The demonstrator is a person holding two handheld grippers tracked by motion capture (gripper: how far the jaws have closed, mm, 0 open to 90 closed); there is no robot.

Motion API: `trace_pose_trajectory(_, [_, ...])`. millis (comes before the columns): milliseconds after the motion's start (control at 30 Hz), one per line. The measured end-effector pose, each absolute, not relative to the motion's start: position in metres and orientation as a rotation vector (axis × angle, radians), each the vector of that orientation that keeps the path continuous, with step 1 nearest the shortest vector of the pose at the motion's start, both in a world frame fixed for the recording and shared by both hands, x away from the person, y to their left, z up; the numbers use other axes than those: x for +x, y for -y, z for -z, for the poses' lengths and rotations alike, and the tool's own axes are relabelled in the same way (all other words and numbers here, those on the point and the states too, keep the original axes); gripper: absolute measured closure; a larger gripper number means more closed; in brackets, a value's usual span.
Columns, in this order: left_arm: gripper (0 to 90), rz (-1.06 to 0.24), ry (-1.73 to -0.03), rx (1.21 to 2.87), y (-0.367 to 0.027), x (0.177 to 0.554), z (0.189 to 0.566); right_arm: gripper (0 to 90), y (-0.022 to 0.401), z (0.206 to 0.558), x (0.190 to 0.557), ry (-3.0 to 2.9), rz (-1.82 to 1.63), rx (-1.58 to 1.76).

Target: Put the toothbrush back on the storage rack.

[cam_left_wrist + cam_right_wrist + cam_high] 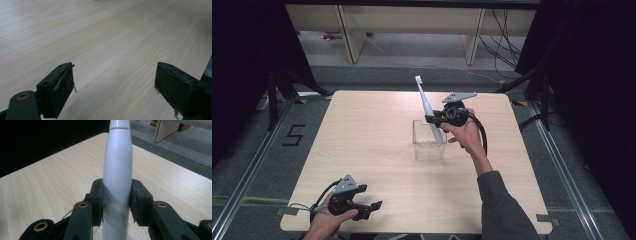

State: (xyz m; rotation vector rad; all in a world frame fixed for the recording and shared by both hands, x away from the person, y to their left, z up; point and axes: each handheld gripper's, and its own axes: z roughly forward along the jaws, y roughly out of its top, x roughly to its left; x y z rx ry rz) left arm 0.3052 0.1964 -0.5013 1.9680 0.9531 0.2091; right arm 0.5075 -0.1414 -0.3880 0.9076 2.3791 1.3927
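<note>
Toothbrush, white plastic electric (pixel 426 102), clamped in your right gripper (pixel 435 119) | long axis tilted, handle end inside clear plastic cup (pixel 430 142) | your left gripper (pixel 371 207) wide, empty

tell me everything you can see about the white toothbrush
The toothbrush is white, smooth and glossy like plastic: a thick rounded handle narrowing past a seam to a thin neck and small head. It tilts, head up and away, lower end inside the clear cup on the table. The right gripper is shut on its handle, pads pressing both sides. Whether it touches the cup's bottom is unclear.
</note>
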Motion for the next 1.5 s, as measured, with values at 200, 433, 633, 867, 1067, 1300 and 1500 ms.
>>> trace_pose_trajectory(200, [15.0, -0.203, -0.957, 1.962, -0.196, 0.305, 0.502, 66.5, 0.138, 0.399, 0.507, -2.401, -1.380, 0.941])
trace_pose_trajectory(433, [15.0, -0.204, -0.951, 1.973, -0.196, 0.305, 0.502, 66.5, 0.136, 0.403, 0.509, -2.416, -1.325, 0.885])
trace_pose_trajectory(633, [15.0, -0.211, -0.944, 1.985, -0.196, 0.306, 0.502, 66.5, 0.130, 0.408, 0.506, -2.438, -1.321, 0.917])
trace_pose_trajectory(867, [15.0, -0.200, -0.951, 1.969, -0.196, 0.306, 0.502, 66.4, 0.128, 0.414, 0.506, -2.457, -1.259, 0.892])
trace_pose_trajectory(1067, [15.0, -0.202, -0.952, 1.972, -0.196, 0.306, 0.502, 66.4, 0.125, 0.417, 0.506, -2.462, -1.234, 0.870])
trace_pose_trajectory(1300, [14.9, -0.204, -0.953, 1.968, -0.196, 0.305, 0.502, 66.4, 0.121, 0.421, 0.505, -2.478, -1.203, 0.880])
trace_pose_trajectory(1500, [15.0, -0.205, -0.954, 1.967, -0.196, 0.305, 0.502, 66.4, 0.119, 0.422, 0.504, -2.492, -1.173, 0.870])
